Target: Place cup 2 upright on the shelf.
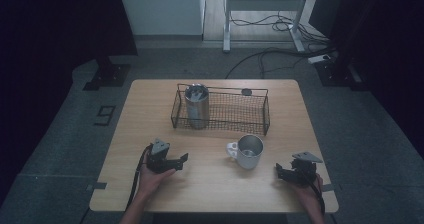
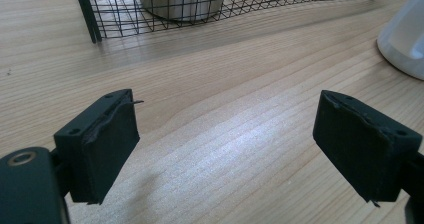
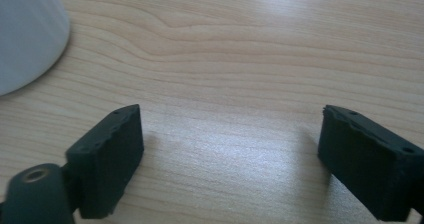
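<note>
High view: both grippers rested low at the near edge of the wooden table (image 1: 150, 99), each held in a hand. The left gripper (image 1: 181, 160) lay near the left front, jaws pointing right toward the metal mug (image 1: 248, 151); the right gripper (image 1: 278, 170) sat at the right front, jaws pointing left toward the same mug. The mug stood upright on the table between the two, nearer the right one, its white handle (image 1: 232, 149) turned left. Behind it stood the wire basket (image 1: 265, 115), with a steel tumbler (image 1: 197, 105) upright in its left end. Judgement: approach step, nothing grasped yet; the mug seemed the likely next piece for the basket.

Left gripper view: jaws stood apart, bare wood between them, no object touched. Basket corner (image 2: 92, 19) and tumbler base (image 2: 180, 1) ahead; mug wall (image 2: 405, 39) at the right edge.

Right gripper view: jaws spread wide, nothing but tabletop between the pads. Mug wall (image 3: 25, 34) at upper left, clear of the jaws.

Next move, as judged: swing one gripper to the mug, straddle rim or handle, then close; the mug's smooth wall could slip.
</note>
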The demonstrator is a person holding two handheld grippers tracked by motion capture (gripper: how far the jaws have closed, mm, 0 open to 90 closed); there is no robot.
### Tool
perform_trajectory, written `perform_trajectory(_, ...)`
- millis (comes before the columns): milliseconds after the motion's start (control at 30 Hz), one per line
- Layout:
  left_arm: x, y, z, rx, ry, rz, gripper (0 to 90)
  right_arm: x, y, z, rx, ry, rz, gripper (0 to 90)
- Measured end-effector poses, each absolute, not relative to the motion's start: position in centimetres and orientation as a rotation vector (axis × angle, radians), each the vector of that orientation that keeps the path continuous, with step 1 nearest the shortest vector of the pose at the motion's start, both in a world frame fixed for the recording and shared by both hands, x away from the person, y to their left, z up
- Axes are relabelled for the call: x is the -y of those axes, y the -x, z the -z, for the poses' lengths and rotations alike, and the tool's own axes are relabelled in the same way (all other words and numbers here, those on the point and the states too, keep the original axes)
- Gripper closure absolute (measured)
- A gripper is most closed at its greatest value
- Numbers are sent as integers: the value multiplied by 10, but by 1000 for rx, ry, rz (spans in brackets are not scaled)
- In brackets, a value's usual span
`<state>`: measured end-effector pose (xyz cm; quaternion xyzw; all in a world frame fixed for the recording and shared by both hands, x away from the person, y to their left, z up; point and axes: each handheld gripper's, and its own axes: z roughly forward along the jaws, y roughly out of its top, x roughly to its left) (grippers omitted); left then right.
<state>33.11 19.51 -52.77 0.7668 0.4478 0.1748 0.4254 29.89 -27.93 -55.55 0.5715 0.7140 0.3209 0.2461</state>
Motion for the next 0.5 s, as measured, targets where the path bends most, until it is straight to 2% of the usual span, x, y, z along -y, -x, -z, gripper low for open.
perform_trajectory(500,-199,-322,530,-1123,-1921,-412,124,278,-291,539,-1908,-1516,-1030,130)
